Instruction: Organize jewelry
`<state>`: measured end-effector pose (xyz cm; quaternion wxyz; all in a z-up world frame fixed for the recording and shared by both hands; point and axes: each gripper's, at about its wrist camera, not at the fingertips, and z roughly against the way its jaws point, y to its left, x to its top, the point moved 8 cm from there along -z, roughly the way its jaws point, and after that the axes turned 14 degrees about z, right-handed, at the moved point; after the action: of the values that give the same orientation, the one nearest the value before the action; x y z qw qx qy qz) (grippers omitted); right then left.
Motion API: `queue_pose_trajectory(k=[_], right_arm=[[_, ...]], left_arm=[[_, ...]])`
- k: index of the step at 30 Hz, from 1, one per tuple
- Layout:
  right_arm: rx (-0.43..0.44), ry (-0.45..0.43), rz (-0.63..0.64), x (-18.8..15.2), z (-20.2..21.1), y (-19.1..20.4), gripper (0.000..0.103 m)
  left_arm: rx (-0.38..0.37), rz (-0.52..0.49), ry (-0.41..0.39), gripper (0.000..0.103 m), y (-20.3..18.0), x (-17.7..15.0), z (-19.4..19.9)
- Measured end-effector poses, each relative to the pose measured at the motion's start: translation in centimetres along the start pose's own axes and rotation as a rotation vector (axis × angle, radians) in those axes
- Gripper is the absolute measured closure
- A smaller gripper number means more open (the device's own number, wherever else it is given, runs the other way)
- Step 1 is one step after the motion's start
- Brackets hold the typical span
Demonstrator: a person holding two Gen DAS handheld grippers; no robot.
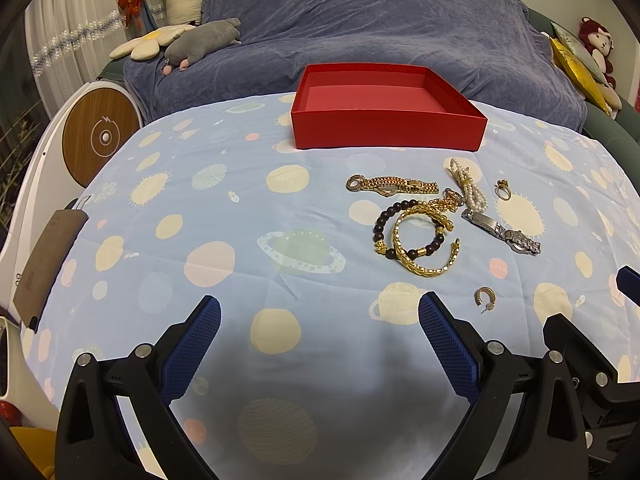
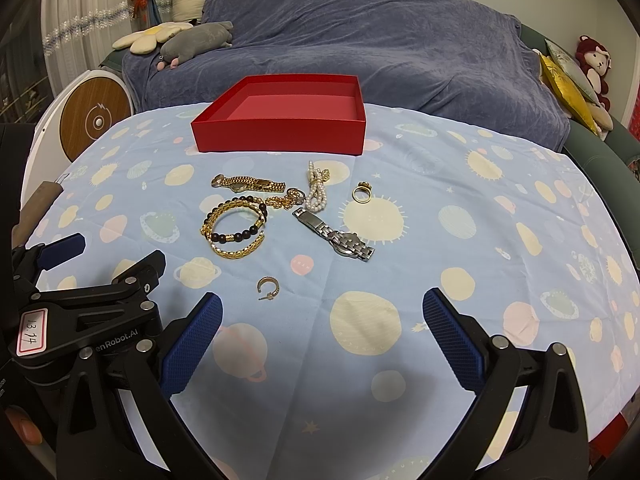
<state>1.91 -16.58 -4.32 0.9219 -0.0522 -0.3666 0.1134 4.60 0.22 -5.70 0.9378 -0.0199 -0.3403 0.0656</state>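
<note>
Sofa: a blue-covered sofa (image 1: 360, 20) fills the background far ahead of both tools, with plush toys (image 1: 200, 42) at its left end.
Tablecloth: a pale blue cloth with planets (image 2: 440, 240) spreads under both tools.
Red box: an open, empty red box (image 1: 384, 128) sits straight ahead and slightly right of the left gripper; from the right gripper it lies ahead-left.
View difference: the right wrist view shows the whole left tool body beside it, with a label reading 13 14 (image 2: 31, 330); the left wrist view catches only a dark edge of the right tool at its right border.
Left gripper: the left gripper (image 1: 320, 344) has its blue pads spread wide, holding nothing, above bare cloth.
Right gripper: the right gripper (image 2: 322, 340) is likewise spread wide and empty.
Jewelry pile: between the box and the tools, a gold bangle (image 2: 236, 236) overlaps a dark bead bracelet (image 2: 240, 220); a gold watch (image 2: 248, 184), pearl strand (image 2: 316, 192) and silver watch (image 2: 340, 236) are close around.
Ring: a gold ring (image 2: 362, 193) sits apart, right of the pearls.
Earring: a gold hoop earring (image 2: 268, 287) lies nearest, just ahead of the right gripper's left finger.
</note>
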Motion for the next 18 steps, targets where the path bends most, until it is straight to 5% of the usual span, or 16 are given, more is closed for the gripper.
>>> queue_pose_trajectory(k=[18], right_arm=[[0.001, 0.001, 0.000, -0.03, -0.02, -0.03, 0.005]], left_arm=[[0.002, 0.000, -0.003, 0.007, 0.09, -0.06, 0.09]])
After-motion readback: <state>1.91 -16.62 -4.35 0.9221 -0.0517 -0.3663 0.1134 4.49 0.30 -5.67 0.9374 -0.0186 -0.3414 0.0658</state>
